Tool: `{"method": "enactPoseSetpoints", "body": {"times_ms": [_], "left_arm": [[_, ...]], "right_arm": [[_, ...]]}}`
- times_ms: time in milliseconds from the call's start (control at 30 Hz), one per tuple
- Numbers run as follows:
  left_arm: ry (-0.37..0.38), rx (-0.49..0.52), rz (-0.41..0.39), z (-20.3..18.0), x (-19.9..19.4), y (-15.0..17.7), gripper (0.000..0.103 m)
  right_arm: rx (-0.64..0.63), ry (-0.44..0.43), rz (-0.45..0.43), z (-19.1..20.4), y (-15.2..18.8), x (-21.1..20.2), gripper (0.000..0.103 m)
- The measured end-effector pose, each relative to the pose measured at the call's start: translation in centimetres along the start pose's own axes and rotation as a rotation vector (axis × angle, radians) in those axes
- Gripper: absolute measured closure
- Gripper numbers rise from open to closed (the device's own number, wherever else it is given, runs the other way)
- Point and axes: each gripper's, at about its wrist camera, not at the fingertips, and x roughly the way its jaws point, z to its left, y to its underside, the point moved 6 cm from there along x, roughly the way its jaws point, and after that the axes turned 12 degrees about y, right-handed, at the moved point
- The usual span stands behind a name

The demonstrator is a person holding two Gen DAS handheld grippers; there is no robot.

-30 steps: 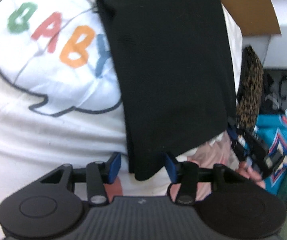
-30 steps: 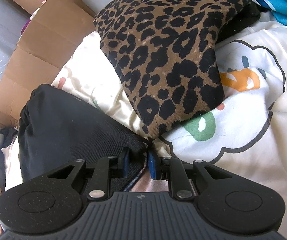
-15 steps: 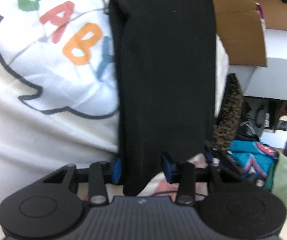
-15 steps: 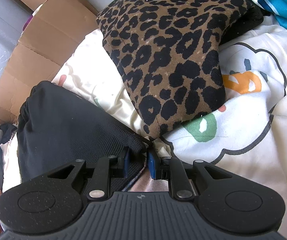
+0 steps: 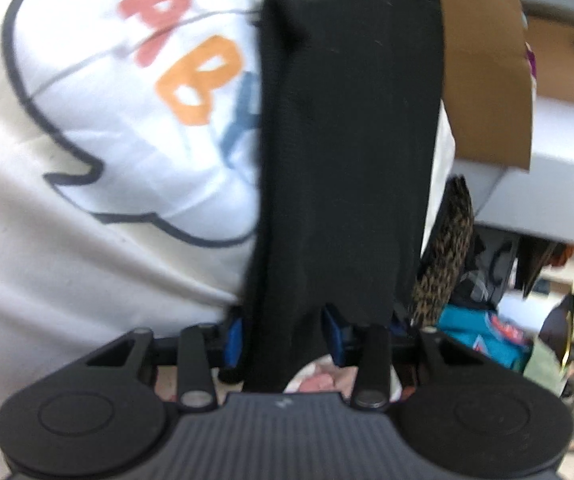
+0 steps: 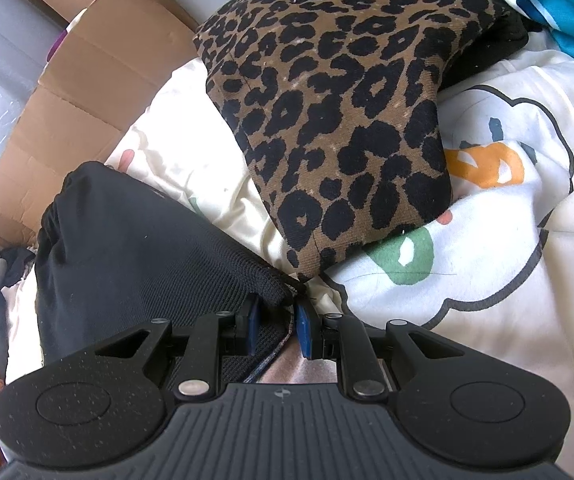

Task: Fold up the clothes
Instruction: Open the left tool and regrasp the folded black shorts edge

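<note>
black garment [image 5: 347,152]: stretched taut over the quilt [image 5: 87,280], beside the leopard pillow [image 6: 335,112], likely for a clean fold | left gripper [image 5: 283,336]: jaws just narrowed, garment end between them; contact unclear | right gripper [image 6: 275,320]: clamped on its corner, anchoring | cardboard [image 6: 87,80]: beyond pillow

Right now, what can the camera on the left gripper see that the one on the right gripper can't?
Only the left wrist view shows the left gripper, its jaws around a hanging end of the black garment, and the red letter A. Only the right wrist view shows the right gripper, jaws around another corner of that garment, and the leopard-print piece's full pattern. Both show the black garment, the white printed sheet and the cardboard.
</note>
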Motion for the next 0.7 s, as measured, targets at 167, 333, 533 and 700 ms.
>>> {"method": "enactPoseSetpoints", "body": {"times_ms": [167,333,533,700], "left_arm": [[0.045,-0.027,-0.027,0.5,0.3,0.5,0.067],[0.071,-0.052,-0.029,0.8,-0.8,0.9,0.073],[0.109,0.019,0.021,-1.0,-1.3,1.2,0.073],[0.097,0.023,0.022,-1.0,-0.7,1.3,0.074]], "right_arm": [[-0.008,-0.001,0.007,0.0,-0.1,0.0,0.079],[-0.012,0.004,0.006,0.1,-0.2,0.1,0.079],[-0.018,0.007,0.006,0.2,-0.2,0.2,0.079],[-0.015,0.011,0.005,0.2,-0.2,0.2,0.079]]}}
